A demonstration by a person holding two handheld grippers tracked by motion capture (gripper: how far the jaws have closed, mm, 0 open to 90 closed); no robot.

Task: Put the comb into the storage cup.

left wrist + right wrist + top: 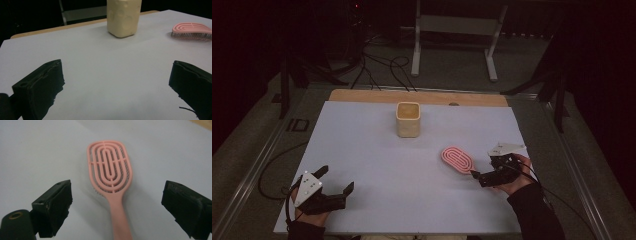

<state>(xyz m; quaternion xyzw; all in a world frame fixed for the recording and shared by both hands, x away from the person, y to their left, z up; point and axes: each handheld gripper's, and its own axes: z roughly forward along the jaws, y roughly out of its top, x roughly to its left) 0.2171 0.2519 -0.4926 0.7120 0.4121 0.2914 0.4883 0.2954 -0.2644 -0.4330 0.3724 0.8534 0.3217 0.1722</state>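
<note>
High view: pink hairbrush (458,159) flat on the counter (377,150) toward its right edge, handle pointing at the right claw (476,175). Cream cup (408,119) upright near the far edge. Left claw (337,181) idle at the near-left corner, jaws apart.

Left gripper view: jaws wide, nothing between.

Right gripper view: jaws apart, straddling the handle (121,218). Advise lowering squarely and closing on the handle mid-length, clear of the bristles.

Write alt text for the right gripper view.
A pink brush lies bristles down on a white table, its handle running toward the camera between the right gripper's two open black jaws, which do not touch it.
</note>
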